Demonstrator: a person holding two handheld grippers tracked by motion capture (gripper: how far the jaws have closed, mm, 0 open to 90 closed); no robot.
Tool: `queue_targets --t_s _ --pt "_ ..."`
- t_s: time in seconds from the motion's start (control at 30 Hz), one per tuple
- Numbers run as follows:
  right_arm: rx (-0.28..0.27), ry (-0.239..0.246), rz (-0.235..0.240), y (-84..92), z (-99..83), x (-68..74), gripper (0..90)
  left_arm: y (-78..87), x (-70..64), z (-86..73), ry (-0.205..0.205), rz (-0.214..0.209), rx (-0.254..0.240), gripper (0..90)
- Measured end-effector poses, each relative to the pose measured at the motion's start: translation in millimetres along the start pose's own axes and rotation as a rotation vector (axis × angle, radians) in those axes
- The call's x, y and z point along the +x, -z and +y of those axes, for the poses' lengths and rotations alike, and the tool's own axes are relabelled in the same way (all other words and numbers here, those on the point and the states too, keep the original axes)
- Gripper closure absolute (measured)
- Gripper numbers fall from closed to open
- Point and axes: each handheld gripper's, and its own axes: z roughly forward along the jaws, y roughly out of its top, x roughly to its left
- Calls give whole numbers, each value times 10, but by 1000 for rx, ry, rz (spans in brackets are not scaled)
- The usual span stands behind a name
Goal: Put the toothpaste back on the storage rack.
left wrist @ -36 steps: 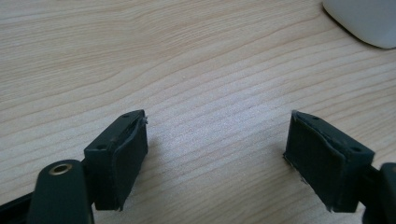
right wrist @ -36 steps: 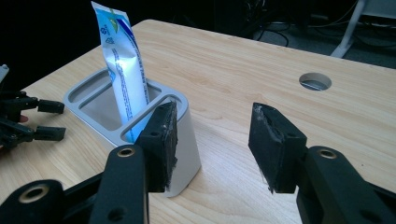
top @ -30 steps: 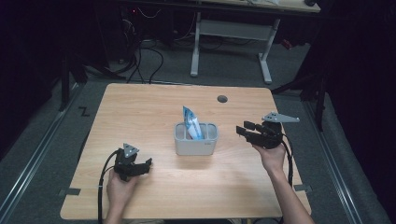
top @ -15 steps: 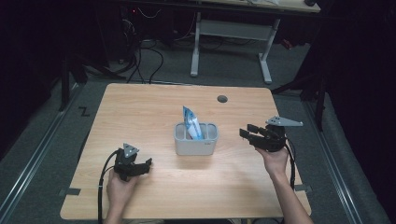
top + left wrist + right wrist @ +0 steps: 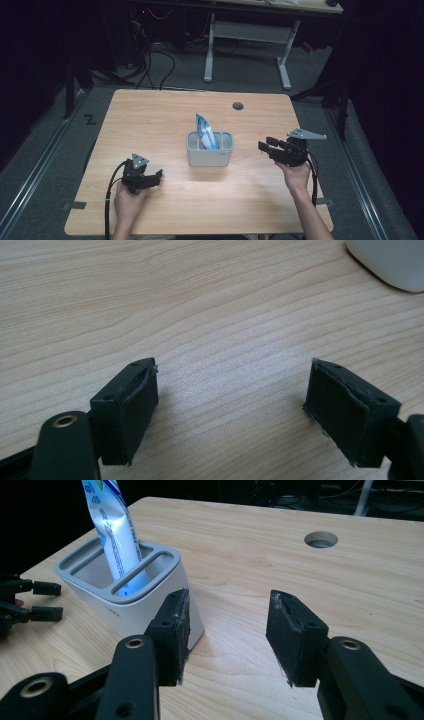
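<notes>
A grey slotted holder (image 5: 210, 148) stands at the middle of the wooden table (image 5: 150, 120), with a blue and white tube (image 5: 205, 131) upright in its middle slot. The right gripper view has the holder (image 5: 125, 587) and tube (image 5: 112, 525) close at the left. My right gripper (image 5: 266, 145) hovers open a little to the right of the holder, jaws pointing toward it, nothing between them (image 5: 227, 635). My left gripper (image 5: 156, 176) rests low at the front left, open over bare wood (image 5: 230, 400). A corner of the holder (image 5: 390, 262) appears at the upper right of its view.
A round cable hole (image 5: 238, 106) sits in the table's far side, right of centre. Beyond the table stands a desk frame with white legs (image 5: 210, 50), and cables lie on the floor. Dark surroundings close in on both sides.
My right gripper has drawn back a little toward the person and slightly lower. The left gripper has stayed put.
</notes>
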Motion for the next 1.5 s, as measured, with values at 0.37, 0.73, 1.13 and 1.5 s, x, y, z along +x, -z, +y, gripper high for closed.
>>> queue_targets --t_s 0.37,0.73,1.13,1.5 --pt "14 -22 -5 3 -124 -44 521 0 0 0 0 1 0 214" --pt "33 -36 -13 -18 -227 -68 521 0 1 0 1 1 0 214" --pt "54 -44 -20 -86 -354 -61 521 0 3 0 3 1 0 214" --pt "63 -43 -35 -119 -418 -53 521 0 3 0 3 1 0 214"
